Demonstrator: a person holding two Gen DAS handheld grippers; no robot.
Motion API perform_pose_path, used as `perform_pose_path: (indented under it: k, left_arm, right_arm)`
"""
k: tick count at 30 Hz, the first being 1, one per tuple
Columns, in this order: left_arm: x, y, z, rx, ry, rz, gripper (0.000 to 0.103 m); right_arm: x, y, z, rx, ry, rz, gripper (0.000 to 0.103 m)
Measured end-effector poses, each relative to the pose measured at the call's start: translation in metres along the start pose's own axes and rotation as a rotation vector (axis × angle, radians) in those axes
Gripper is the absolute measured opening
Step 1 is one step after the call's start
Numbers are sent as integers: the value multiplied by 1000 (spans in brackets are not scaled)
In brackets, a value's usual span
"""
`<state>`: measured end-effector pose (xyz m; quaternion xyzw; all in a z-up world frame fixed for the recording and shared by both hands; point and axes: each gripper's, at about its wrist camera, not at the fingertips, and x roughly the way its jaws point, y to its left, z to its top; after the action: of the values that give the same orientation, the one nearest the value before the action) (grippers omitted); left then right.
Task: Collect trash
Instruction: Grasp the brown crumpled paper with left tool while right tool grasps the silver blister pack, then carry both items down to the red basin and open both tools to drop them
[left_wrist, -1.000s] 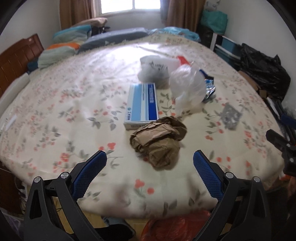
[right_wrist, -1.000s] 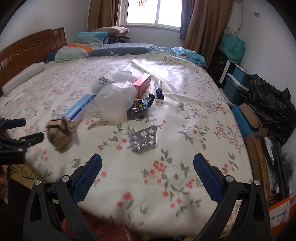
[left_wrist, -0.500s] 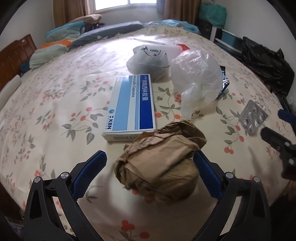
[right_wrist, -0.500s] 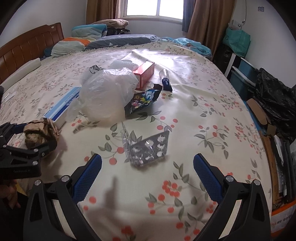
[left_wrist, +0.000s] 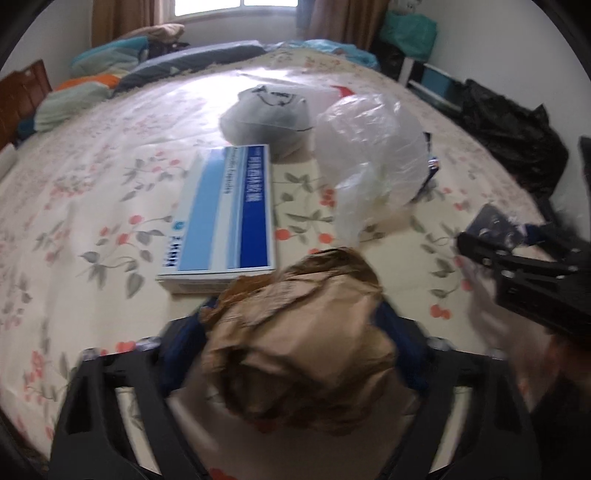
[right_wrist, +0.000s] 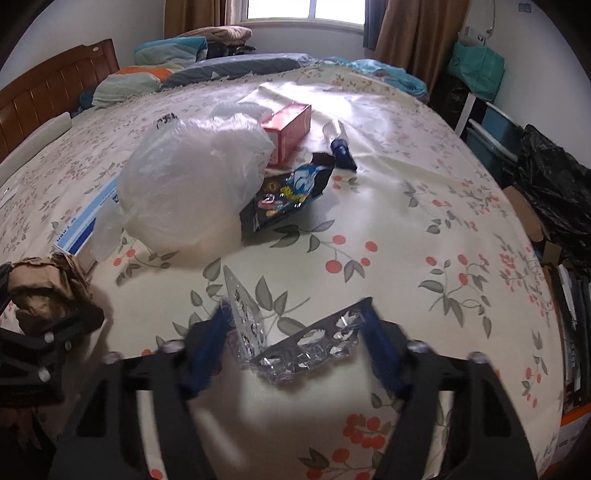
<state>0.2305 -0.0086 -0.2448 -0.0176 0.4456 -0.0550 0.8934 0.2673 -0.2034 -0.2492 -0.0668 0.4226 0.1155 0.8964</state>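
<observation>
On the bed lie one crumpled brown paper wad (left_wrist: 306, 332), one blue-and-white medicine box (left_wrist: 225, 218), one red carton (right_wrist: 290, 127), two plastic bags, clear (right_wrist: 192, 184) and grey (left_wrist: 267, 114), one foil blister pack (right_wrist: 291, 347), one snack wrapper (right_wrist: 288, 194) and one small bottle (right_wrist: 340, 144).

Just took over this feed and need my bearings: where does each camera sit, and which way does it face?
Left wrist: on the left gripper, angled down at the bed; its jaws, just closing, flank the crumpled brown paper.
Right wrist: on the right gripper, angled down; jaws closing around the bent blister pack.
Shared: clear plastic bag, blue-and-white box.
</observation>
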Motion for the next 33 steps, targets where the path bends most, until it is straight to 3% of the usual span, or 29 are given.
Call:
perform_pose_path:
  k: [5,20,26,33]
  left_arm:
    - [0,-4,1,10,-8,7,63]
    - [-48,-14,-5,43,-47,-1,63]
    - [-95,-25,-23,70,-59,-19,63]
    - [-144,-39,-77,95,-15,-43,63]
  right_arm:
    - [-3,-3,-2,-4,-20,35,51]
    - [-68,3,-14,-17,-69,87,51]
    - [-127,20,-45,-40,-84,133,51]
    - [-173,46,-103,-75,-47,189,51]
